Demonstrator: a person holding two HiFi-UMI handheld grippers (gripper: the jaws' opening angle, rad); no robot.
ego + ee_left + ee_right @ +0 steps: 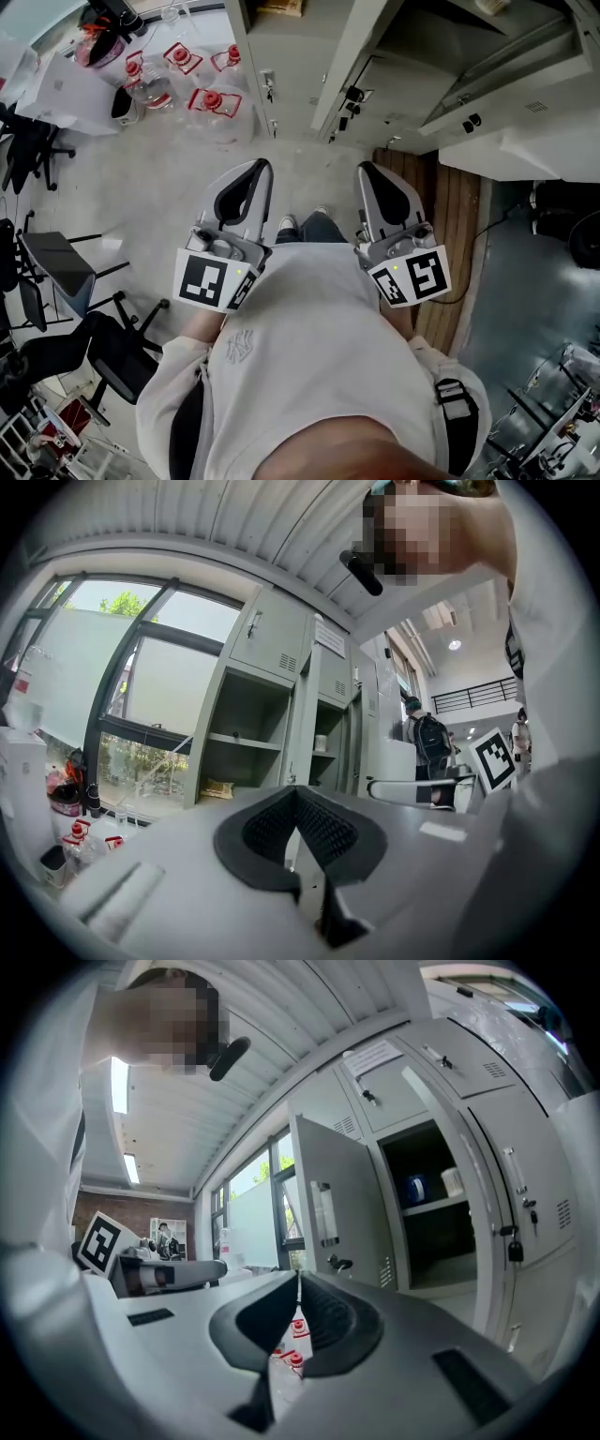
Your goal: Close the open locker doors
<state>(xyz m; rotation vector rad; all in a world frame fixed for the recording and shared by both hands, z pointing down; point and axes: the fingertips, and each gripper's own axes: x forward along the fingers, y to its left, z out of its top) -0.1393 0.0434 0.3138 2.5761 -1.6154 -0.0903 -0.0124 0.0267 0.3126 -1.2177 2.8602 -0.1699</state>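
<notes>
White sweatshirt (309,347) closest, both tools held before it. Left tool (296,797) and right tool (298,1281) pressed together, gripping nothing — open locker door (330,1211) ahead, apparently well apart from both.

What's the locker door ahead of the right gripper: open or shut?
Open. The door stands swung out, baring the shelf in the compartment beside it.

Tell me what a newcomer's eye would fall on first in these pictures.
The left gripper and right gripper are held side by side before the person's chest, jaws shut, empty. A locker door stands wide open in the right gripper view. Red-capped jugs crowd the floor at the head view's upper left.
</notes>
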